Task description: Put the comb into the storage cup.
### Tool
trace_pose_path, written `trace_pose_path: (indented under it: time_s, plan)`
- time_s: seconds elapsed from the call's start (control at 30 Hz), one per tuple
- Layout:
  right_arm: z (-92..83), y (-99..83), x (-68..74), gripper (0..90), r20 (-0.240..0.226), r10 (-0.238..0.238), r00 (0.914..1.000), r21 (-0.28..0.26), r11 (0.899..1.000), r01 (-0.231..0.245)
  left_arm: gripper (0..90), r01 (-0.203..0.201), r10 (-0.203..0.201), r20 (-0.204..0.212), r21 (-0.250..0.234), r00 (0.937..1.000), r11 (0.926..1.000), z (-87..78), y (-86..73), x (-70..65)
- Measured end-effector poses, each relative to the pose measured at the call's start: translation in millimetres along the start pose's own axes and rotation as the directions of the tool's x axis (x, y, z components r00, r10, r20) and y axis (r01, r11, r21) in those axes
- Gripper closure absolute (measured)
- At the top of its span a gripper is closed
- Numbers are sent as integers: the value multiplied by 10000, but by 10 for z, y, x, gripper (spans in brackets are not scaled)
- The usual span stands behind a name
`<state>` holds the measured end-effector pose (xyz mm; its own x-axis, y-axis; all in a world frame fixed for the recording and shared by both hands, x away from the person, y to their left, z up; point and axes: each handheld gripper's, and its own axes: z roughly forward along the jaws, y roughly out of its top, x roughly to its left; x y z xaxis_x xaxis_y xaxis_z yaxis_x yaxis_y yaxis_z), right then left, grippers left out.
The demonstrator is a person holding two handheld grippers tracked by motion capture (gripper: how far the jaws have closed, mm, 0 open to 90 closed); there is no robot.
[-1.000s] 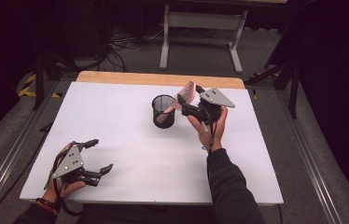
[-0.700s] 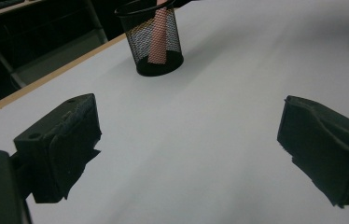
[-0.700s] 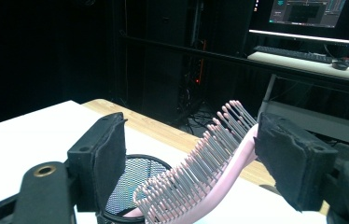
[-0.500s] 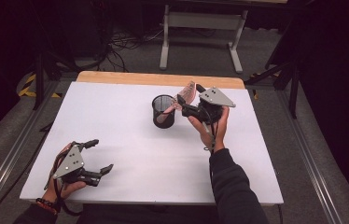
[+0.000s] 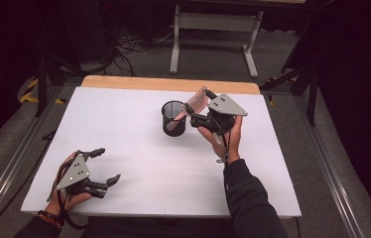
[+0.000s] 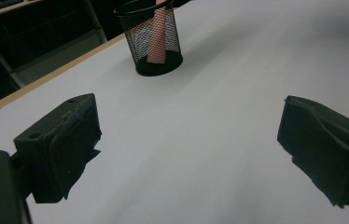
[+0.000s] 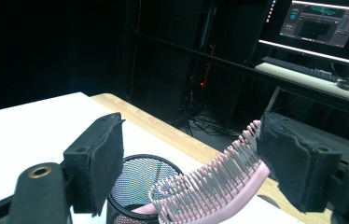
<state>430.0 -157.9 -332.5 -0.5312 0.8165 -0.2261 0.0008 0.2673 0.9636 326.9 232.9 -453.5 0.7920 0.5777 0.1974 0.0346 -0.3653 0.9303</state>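
One pink hairbrush (image 7: pixel 210 186) stood handle-down in one black mesh cup (image 5: pixel 173 118), leaning on the rim so the bristled head stuck out between the right hand-held gripper's (image 5: pixel 197 110) jaws. Those jaws had just been opening; the left pad stood clear of the brush, the right pad looked to be just at its tip, contact unclear, so the brush likely rested on the cup alone, as if dropped in for storage. The cup sat just below and ahead of that gripper on the white surface (image 5: pixel 139 163). The left hand-held gripper (image 5: pixel 105 166) lay wide open, empty, well apart from the cup, probably idle. Two grippers total.
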Motion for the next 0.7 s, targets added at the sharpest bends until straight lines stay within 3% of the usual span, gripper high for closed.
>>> trace_pose_path:
  time_s: [0.7]
  plan:
    - [-130,2,22,175,34,-446,9990,100,9990,445,68,16,-16,4,-11,10000,10000,3,1,-5]
